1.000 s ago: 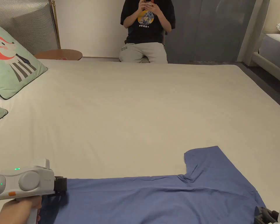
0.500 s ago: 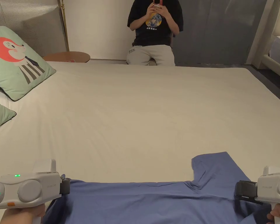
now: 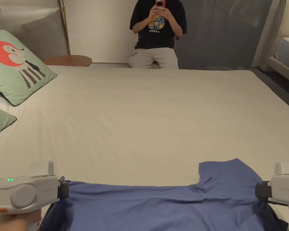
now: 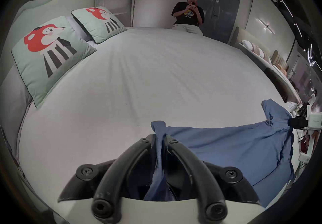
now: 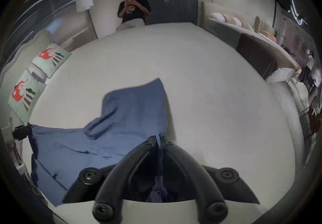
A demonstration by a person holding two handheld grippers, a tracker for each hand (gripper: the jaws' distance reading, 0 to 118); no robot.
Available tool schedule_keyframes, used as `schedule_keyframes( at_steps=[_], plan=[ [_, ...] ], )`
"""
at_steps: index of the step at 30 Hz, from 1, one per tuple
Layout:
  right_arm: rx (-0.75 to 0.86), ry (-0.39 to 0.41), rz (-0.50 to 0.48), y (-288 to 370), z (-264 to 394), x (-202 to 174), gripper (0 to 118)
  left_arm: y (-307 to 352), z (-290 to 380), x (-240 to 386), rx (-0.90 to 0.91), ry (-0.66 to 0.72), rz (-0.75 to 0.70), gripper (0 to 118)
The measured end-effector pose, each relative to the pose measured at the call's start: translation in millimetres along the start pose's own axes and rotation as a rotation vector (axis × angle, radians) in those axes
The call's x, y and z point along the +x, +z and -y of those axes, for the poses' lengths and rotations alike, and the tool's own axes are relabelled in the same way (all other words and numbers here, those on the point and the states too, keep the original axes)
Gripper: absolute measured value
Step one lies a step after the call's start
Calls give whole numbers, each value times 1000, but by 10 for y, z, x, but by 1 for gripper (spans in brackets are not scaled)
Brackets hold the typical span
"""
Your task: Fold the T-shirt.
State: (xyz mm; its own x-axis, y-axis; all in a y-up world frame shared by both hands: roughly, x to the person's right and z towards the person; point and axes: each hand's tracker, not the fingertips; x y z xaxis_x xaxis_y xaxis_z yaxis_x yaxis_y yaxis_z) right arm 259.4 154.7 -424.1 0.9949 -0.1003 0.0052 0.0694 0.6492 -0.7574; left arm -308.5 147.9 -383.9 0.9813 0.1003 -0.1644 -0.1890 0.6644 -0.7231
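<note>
A blue T-shirt [image 3: 159,207] lies stretched across the near edge of the white bed [image 3: 147,120], one short sleeve [image 3: 228,174] pointing away from me. My left gripper [image 3: 65,190] is shut on the shirt's left end; in the left gripper view its jaws pinch a fold of blue cloth [image 4: 159,138]. My right gripper [image 3: 258,191] is shut on the right end, near the sleeve; the right gripper view has cloth [image 5: 159,139] between its closed jaws. The cloth [image 5: 78,147] is lifted a little and taut between the two.
Two green cushions [image 3: 14,69] with a red print lie at the bed's left side. A person [image 3: 157,33] sits past the far edge, holding a phone. A round wooden table [image 3: 67,60] stands at the back left. Another bed [image 3: 287,57] is at the right.
My right gripper came up into view and closed on the shirt's right end. The shirt's near edge rose and pulled taut between both grippers. The camera tilted slightly.
</note>
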Motion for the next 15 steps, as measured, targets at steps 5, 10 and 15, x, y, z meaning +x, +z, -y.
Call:
schedule_keyframes(
  at_steps=[5,10,15],
  plan=[
    [56,23,-30,471,57,35,4,474,69,-25,35,8,8,4],
    [90,78,-18,967,356,44,4,849,329,-170,59,14,18,4],
    [65,62,-25,1303,797,147,4,1133,754,-377,49,37,24,4]
  ],
)
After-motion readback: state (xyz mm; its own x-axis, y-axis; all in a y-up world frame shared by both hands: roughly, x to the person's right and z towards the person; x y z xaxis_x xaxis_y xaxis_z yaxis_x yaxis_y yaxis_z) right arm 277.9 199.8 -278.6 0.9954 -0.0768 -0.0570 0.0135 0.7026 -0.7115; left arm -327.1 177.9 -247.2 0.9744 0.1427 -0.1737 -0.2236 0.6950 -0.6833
